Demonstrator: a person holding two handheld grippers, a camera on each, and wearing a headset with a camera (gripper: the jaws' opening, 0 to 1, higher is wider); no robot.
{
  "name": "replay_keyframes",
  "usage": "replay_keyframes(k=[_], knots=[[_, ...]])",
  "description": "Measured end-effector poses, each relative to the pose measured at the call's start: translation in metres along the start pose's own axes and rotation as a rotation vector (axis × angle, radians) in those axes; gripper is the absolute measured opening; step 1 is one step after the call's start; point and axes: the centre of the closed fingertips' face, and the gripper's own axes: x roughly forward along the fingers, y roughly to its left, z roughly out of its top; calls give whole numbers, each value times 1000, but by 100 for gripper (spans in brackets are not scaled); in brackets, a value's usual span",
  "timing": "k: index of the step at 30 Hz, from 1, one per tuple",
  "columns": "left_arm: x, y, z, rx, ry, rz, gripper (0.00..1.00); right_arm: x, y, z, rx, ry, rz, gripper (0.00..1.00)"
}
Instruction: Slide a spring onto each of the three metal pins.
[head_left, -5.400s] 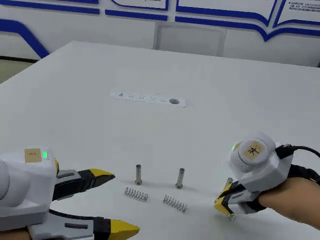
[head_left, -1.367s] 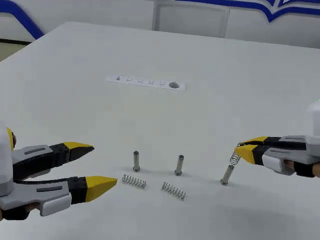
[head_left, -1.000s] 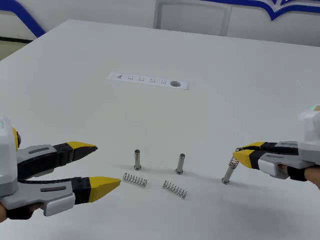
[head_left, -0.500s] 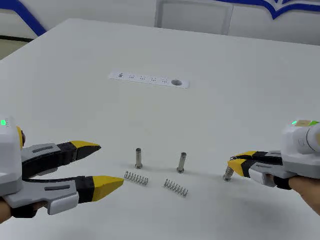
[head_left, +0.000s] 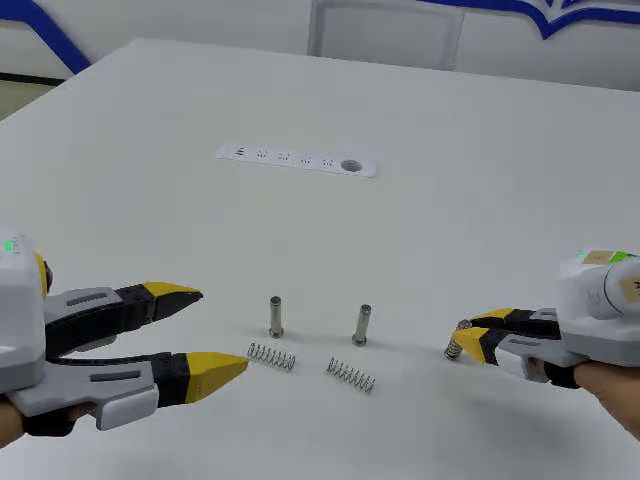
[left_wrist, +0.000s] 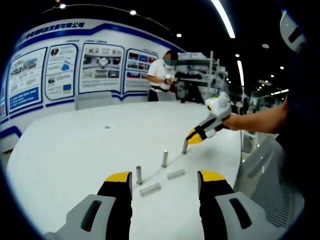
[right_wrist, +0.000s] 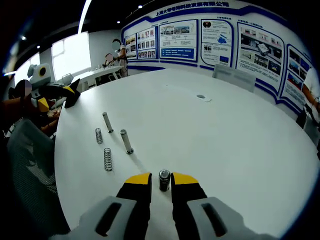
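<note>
Fingers of the right gripper pinch the spring seated over the end pin. Leftward on the counter, the middle spring and left spring lie flat, long axes sideways — nearer the left gripper, its fingers spread wide and empty.

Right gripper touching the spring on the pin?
Cannot tell. Right gripper view: spring sits between the right gripper's jaws, close to both; no plain contact or gap.

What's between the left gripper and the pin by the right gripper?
Head view: left pin, middle pin, both bare; left spring, right spring, lying loose.
</note>
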Motion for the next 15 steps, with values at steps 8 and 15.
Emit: replay_keyframes(k=[8,15], knots=[[1,-1,0,1,-1,-6,54,-14,10,11,-30,-21,-2,17],[2,-4,0,5,0,-13,54,-13,27,22,-80,-24,33,17]])
